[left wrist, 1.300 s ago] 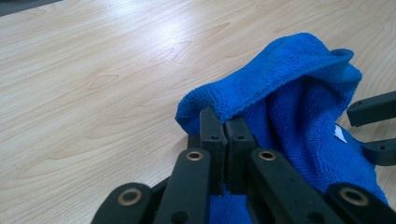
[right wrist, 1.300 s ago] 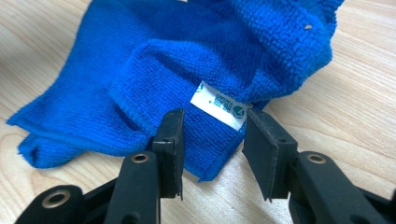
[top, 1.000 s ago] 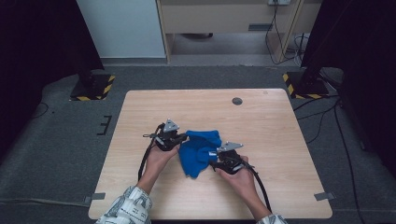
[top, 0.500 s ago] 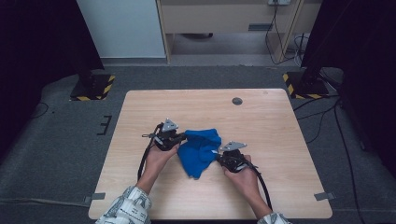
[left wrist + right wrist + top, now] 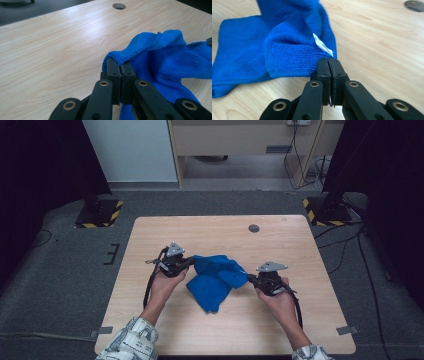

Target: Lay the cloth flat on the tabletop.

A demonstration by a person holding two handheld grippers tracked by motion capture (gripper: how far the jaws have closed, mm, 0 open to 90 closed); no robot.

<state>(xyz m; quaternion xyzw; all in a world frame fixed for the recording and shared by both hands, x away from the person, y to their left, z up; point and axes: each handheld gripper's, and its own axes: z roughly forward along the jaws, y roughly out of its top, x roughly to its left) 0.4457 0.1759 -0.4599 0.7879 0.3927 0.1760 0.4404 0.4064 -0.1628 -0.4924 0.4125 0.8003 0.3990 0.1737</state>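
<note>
A blue microfibre cloth [image 5: 216, 276] is stretched between the two grippers, its long axis running from one to the other. One corner is pinched in the closed left gripper [image 5: 191, 262]. Another corner, by the white label [image 5: 322, 45], is clamped in the right gripper [image 5: 251, 279], whose jaws have just been closing on it.

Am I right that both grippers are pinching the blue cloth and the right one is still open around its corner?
Not quite. The right gripper is shut on the blue cloth at the corner with the white tag, as the right gripper view shows. The left gripper pinches its edge too.
</note>
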